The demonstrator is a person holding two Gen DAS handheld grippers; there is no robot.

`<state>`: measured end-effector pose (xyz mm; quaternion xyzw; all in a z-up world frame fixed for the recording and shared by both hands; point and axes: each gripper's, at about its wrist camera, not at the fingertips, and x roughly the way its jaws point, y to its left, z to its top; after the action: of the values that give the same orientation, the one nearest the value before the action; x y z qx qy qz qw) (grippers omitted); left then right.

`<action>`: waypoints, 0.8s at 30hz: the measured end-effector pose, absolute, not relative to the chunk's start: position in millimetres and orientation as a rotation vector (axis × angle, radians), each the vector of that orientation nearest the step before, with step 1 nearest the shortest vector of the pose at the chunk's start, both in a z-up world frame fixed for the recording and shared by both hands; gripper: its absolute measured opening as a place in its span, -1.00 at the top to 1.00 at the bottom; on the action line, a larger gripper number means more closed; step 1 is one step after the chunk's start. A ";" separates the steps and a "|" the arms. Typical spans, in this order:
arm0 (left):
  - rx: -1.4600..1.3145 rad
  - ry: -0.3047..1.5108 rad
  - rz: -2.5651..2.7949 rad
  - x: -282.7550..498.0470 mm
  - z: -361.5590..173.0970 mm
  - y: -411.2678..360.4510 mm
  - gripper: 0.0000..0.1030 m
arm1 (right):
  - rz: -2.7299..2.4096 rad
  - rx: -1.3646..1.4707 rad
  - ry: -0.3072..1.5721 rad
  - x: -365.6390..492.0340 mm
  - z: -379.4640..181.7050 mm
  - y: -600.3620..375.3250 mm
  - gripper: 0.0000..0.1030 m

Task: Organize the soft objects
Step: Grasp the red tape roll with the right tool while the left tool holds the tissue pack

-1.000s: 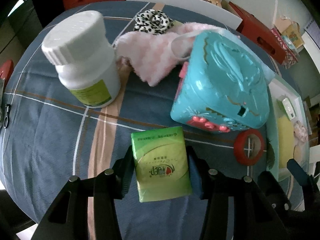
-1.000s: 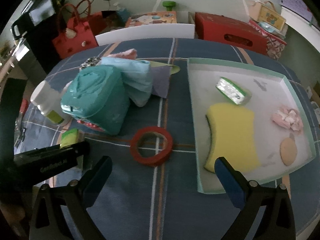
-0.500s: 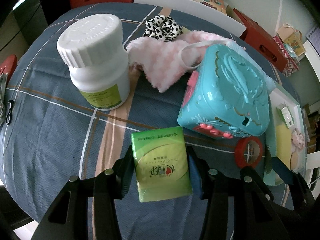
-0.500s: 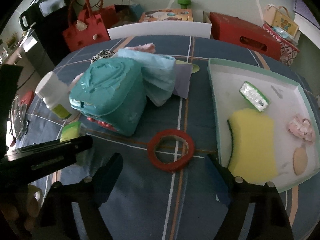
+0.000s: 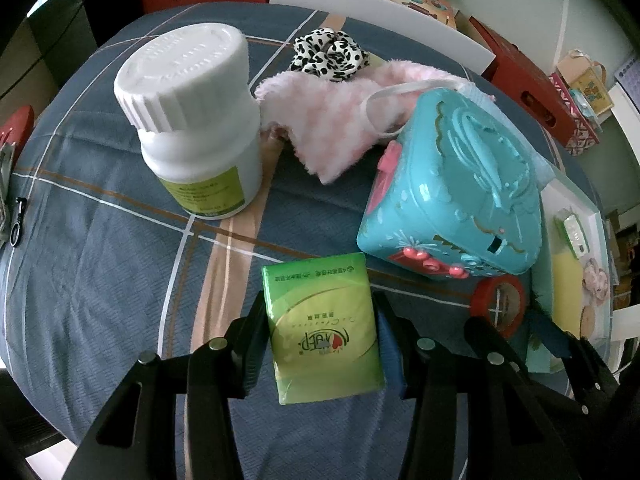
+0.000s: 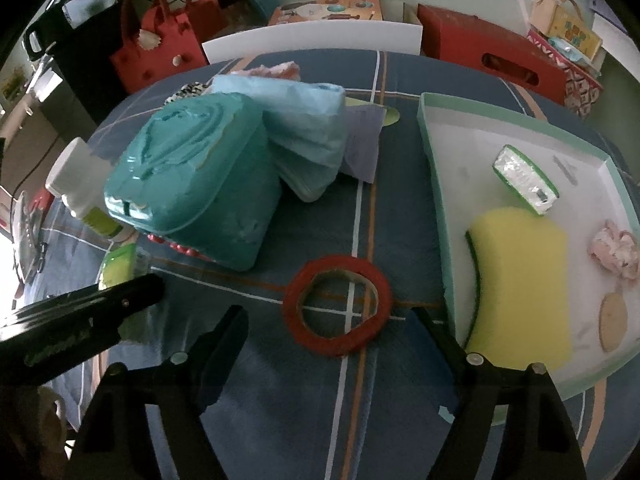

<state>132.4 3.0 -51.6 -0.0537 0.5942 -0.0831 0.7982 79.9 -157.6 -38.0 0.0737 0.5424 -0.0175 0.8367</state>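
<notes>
My left gripper [image 5: 320,320] is shut on a green tissue pack [image 5: 322,328] and holds it above the blue checked tablecloth. The pack also shows in the right wrist view [image 6: 118,266], beside the left gripper's black arm. A pink fluffy eye mask [image 5: 332,116] and a leopard-print scrunchie [image 5: 328,56] lie behind. My right gripper [image 6: 332,320] is open and empty over a red tape roll [image 6: 338,306]. The mint tray [image 6: 436,184] at right holds a yellow sponge [image 6: 520,276], a green wrapped pack [image 6: 524,178] and a pink scrunchie [image 6: 614,248].
A white pill bottle [image 5: 196,120] stands at left. A teal toy case [image 5: 456,196] sits in the middle, with a light blue folded cloth [image 6: 304,136] behind it. Red bags and boxes stand beyond the table's far edge.
My left gripper has lifted and pulled back a little with the tissue pack. My right gripper has moved left and forward, so the red tape roll now lies between its fingers.
</notes>
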 end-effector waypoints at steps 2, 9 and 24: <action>-0.115 1.276 -0.178 132.7 -51.6 3.4 0.02 | -0.027 0.163 1.154 81.6 -39.4 -157.3 -0.53; -0.114 1.277 -0.177 133.4 -51.2 4.4 0.01 | -0.031 0.145 1.160 83.1 -41.2 -150.2 -0.50; -0.106 1.286 -0.178 133.7 -55.5 1.1 0.01 | -0.082 0.087 1.185 89.1 -56.2 -140.6 -0.21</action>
<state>133.7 1.1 -55.5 -0.0493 0.5987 -0.0829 0.7952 89.1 -140.6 -56.2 0.0411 0.5580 -0.0386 0.8279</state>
